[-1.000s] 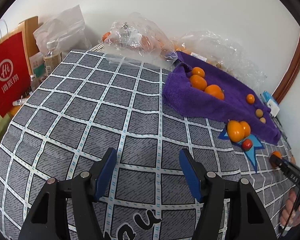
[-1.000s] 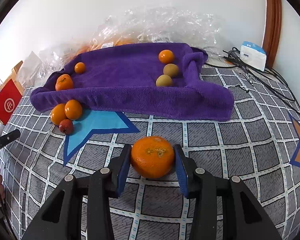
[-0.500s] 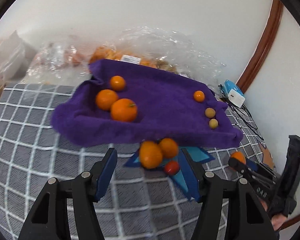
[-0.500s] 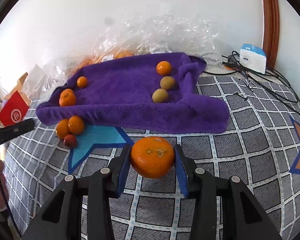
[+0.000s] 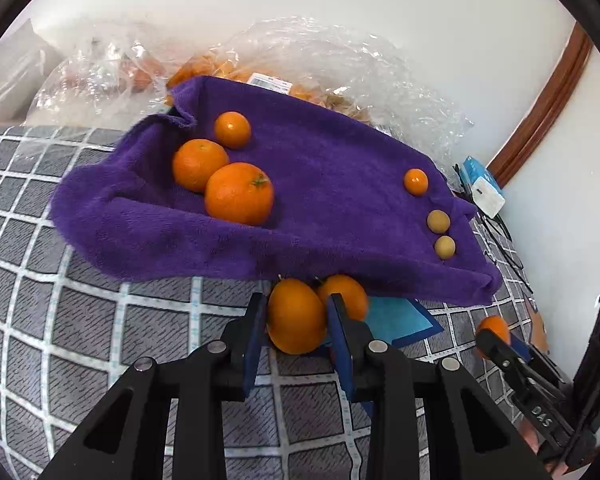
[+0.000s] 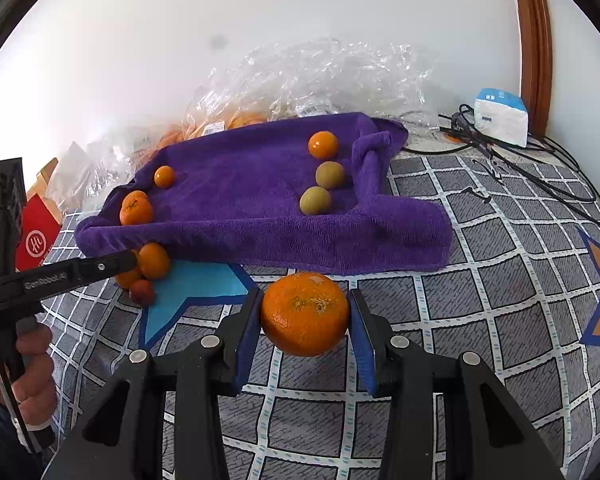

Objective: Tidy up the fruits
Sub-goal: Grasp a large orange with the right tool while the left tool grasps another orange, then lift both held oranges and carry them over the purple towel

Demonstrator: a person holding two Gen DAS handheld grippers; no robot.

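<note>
A purple towel (image 5: pixel 340 168) lies on a grey checked cover, bearing three oranges (image 5: pixel 239 193), a small orange (image 5: pixel 416 181) and two yellow-green fruits (image 5: pixel 438 221). At its near edge my left gripper (image 5: pixel 296 300) is closing, and its blue pads press both sides of an orange (image 5: pixel 296 320). A second orange (image 5: pixel 348 292) sits just behind it. My right gripper (image 6: pixel 305 298) is shut on a bigger orange (image 6: pixel 305 314), held in front of the towel (image 6: pixel 240 200). A small red fruit (image 6: pixel 142 292) lies by the left gripper's finger (image 6: pixel 100 267).
Crumpled clear plastic bags (image 5: pixel 340 64) with more fruit lie behind the towel against the wall. A white-and-blue box (image 6: pixel 500 116) and black cables (image 6: pixel 540 168) sit at the right. A red paper bag (image 6: pixel 36 236) stands at the left. A hand (image 6: pixel 32 364) holds the left gripper's handle.
The left gripper swung from the bare checked cover to the towel's near edge, and its jaws closed on an orange there. The right gripper kept its orange and barely moved.
</note>
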